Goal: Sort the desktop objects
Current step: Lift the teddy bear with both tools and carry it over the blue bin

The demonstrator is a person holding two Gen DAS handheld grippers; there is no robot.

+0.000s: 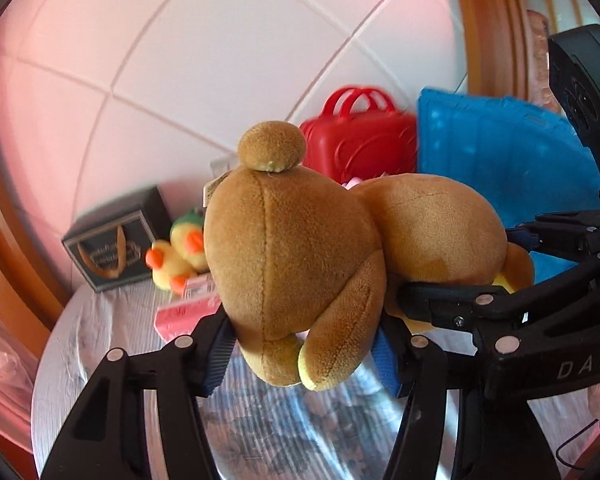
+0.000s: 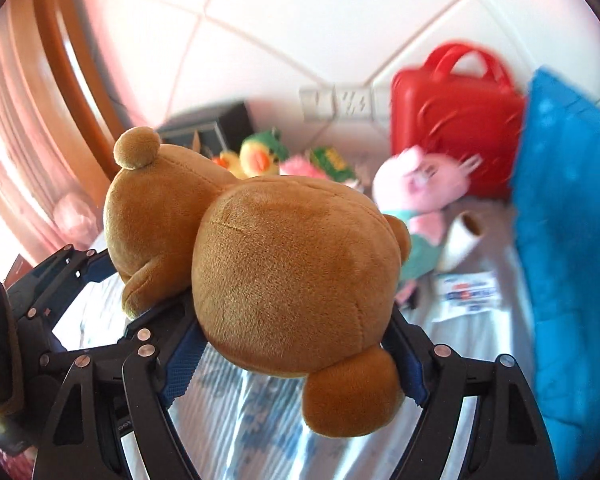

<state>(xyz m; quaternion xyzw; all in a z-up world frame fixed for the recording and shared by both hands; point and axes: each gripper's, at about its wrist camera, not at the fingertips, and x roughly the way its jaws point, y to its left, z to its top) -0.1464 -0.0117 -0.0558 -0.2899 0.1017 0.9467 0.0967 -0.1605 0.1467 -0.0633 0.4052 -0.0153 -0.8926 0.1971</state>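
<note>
A brown plush bear point(image 1: 300, 256) hangs in the air above the table, held by both grippers. My left gripper point(image 1: 306, 354) is shut on the bear's head end. My right gripper point(image 2: 296, 356) is shut on the bear's point(image 2: 292, 280) round body; it also shows in the left wrist view point(image 1: 512, 264) coming in from the right. The bear hides the fingertips of both grippers. On the table behind lie a pink pig plush point(image 2: 420, 188), yellow duck plushes point(image 1: 180, 256), a white roll point(image 2: 462, 240) and a white packet point(image 2: 470, 292).
A red toy case point(image 1: 360, 140) and a blue crate point(image 1: 508, 156) stand at the back right against the tiled wall. A dark box point(image 1: 116, 240) stands at the back left. A pink packet point(image 1: 188, 312) lies on the patterned tablecloth point(image 1: 108, 332). A wooden frame edges the left.
</note>
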